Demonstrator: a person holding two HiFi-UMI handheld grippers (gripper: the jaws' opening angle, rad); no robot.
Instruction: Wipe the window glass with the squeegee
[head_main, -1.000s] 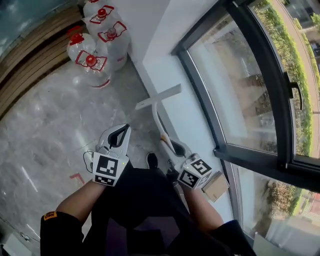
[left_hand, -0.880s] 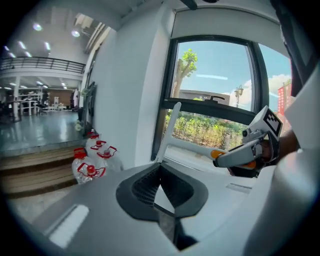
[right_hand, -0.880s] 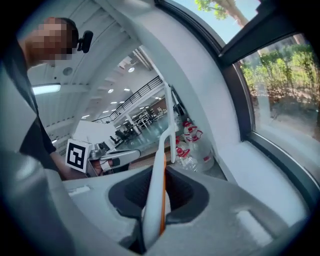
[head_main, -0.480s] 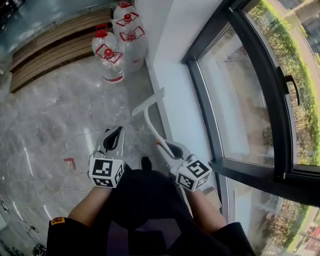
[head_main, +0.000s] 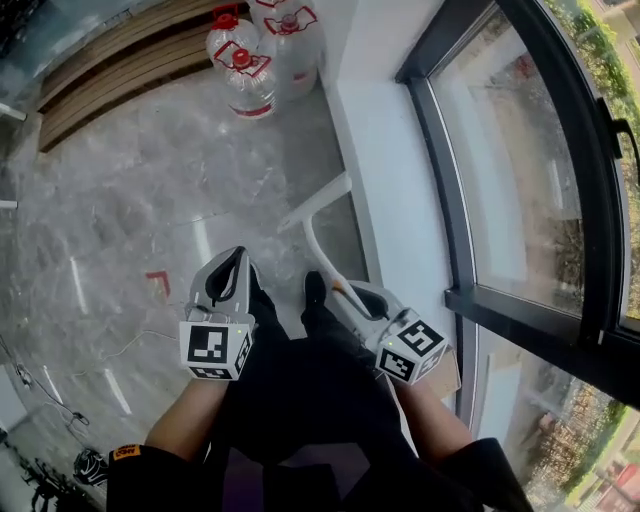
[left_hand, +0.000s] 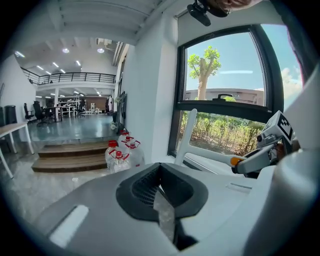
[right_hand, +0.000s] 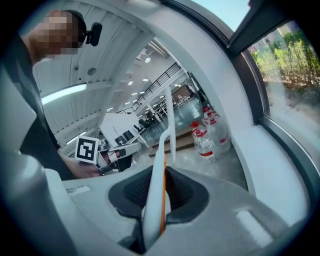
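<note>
At the far left, wooden steps (head_main: 110, 60) are running along the edge of a grey marble floor (head_main: 120, 200), and a small red mark (head_main: 158, 282) is lying on the floor.

The left gripper (head_main: 233, 268) is hanging low in front of the person, pointing forward. In the left gripper view its jaws are lying together with only a thin slit between the dark pads (left_hand: 150, 187), and they are holding nothing.

Further ahead, several clear water bottles (head_main: 258, 50) with red caps are standing together on the floor, just beside the corner of the white wall.

The squeegee (head_main: 318, 205) is lying to the right of the left gripper, with its white blade pointing away from the person and staying low over the floor, near the foot of the white sill (head_main: 390, 180). It is well apart from the glass.

The right gripper (head_main: 352, 296) is gripping the squeegee by its handle. In the right gripper view the jaws are pressing on the white handle with an orange stripe (right_hand: 161, 200), which is rising between them.

At the right, the window glass (head_main: 510, 170) is sitting in a dark frame (head_main: 440, 170), and green bushes are showing behind it.
</note>
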